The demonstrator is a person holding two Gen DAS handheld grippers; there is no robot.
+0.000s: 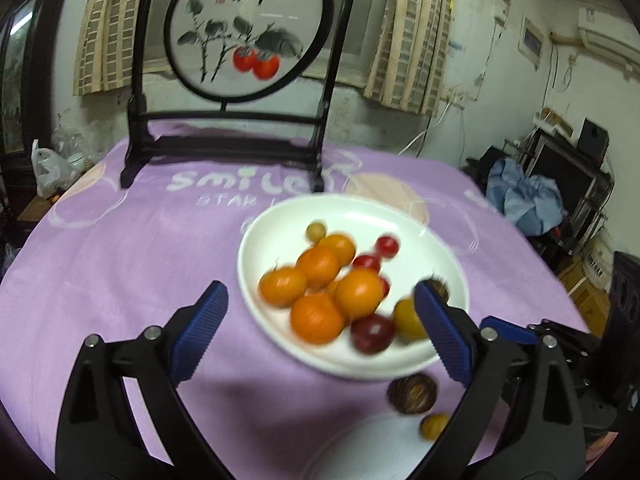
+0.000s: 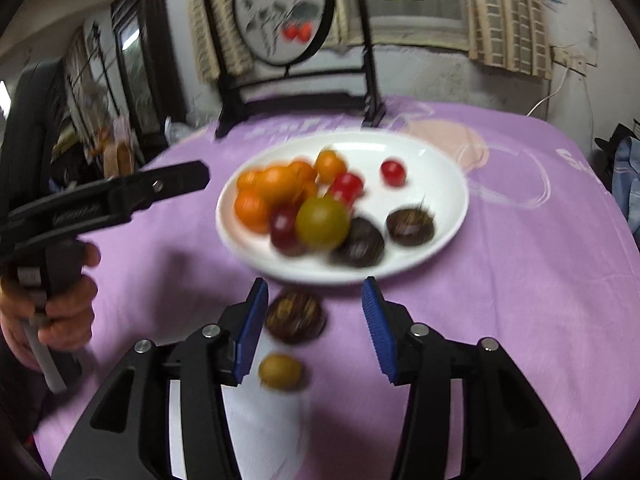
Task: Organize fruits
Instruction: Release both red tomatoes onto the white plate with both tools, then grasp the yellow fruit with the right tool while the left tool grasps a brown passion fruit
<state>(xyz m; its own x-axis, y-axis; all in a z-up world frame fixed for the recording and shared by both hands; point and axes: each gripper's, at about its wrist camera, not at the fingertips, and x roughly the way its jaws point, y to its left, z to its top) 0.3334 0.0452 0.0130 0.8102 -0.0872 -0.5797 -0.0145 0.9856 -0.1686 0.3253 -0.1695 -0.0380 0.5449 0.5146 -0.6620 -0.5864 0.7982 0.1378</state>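
Observation:
A white plate (image 1: 280, 236) (image 2: 432, 152) on the purple cloth holds several oranges (image 1: 320, 316) (image 2: 276, 186), red cherry tomatoes (image 1: 387, 245) (image 2: 393, 172), a yellow-green fruit (image 2: 322, 222), a dark red one (image 1: 372, 334) and dark brown fruits (image 2: 410, 227). A brown fruit (image 1: 412, 394) (image 2: 295, 319) and a small yellow fruit (image 1: 434, 426) (image 2: 279, 371) lie on the cloth in front of the plate. My left gripper (image 1: 320, 300) is open above the plate's near side. My right gripper (image 2: 316, 304) is open and empty, just above the brown fruit.
A black-framed round painted screen (image 1: 248, 28) (image 2: 280, 12) stands at the table's far side. A second white dish (image 1: 380, 448) (image 2: 272, 432) lies below the grippers. A hand holds the left gripper (image 2: 120, 192) at the left of the right wrist view. Clutter stands right of the table.

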